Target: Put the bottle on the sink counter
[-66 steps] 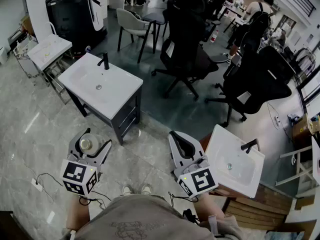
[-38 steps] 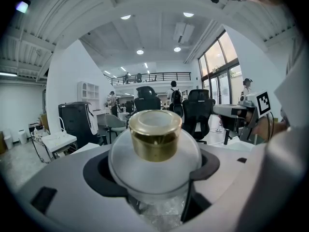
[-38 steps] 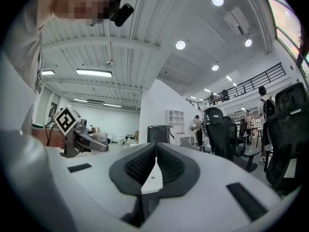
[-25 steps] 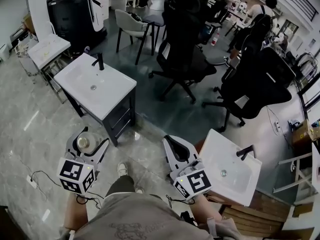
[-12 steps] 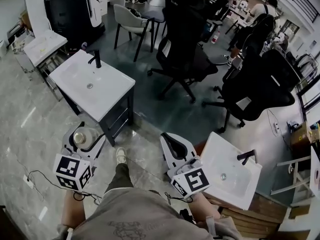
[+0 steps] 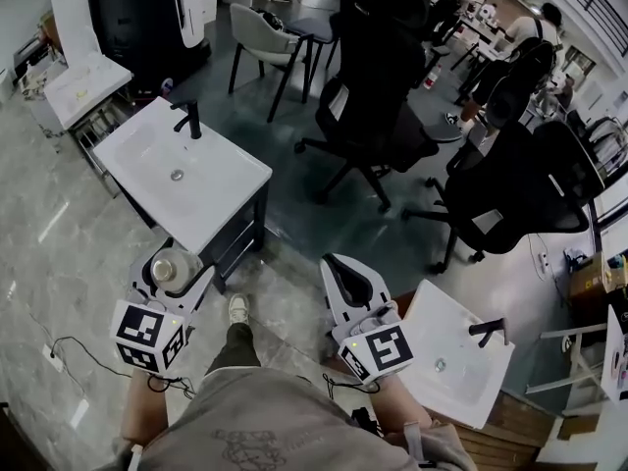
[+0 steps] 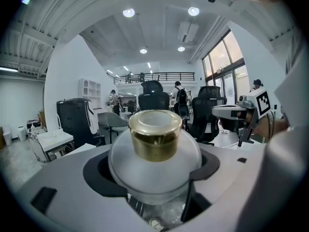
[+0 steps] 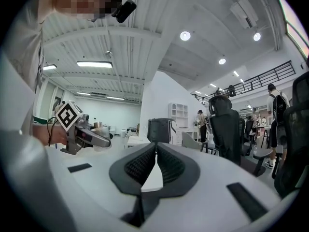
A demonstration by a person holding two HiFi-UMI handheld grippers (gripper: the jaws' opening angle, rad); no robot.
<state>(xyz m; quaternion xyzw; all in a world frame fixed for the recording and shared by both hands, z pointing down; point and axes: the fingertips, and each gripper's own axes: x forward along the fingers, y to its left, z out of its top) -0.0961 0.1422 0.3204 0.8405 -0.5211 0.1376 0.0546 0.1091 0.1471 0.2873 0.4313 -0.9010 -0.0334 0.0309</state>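
- The left gripper (image 6: 177,277) has its jaws clamped on the bottle (image 6: 173,266), a round, frosted vessel with a gold cap (image 7: 155,134), held upright with the cap on top.
- In the left gripper view, the dark pads hug the bottle's (image 7: 154,170) wide body on both sides.
- From the head view, the bottle sits in the air just beside the near edge of the sink counter (image 6: 224,192), over the marble floor (image 6: 59,253); it is not resting on the counter.
- The sink counter is a white basin top on a dark cabinet, with a black faucet (image 6: 186,118) at its far end and a drain (image 6: 177,175) in the middle.
- The right gripper (image 6: 339,268) has its jaws pressed together with nothing between them; the right gripper view shows the ribbed pads (image 8: 145,164) meeting at the tips.
- A second white sink (image 6: 469,386) with its own black faucet (image 6: 491,330) stands just beside the right gripper.
- The person's shoe (image 6: 238,309) shows on the floor between the two grippers.
- Black office chairs (image 6: 378,116) fill the room behind the counter, and a cable (image 6: 69,346) trails across the floor at the left.
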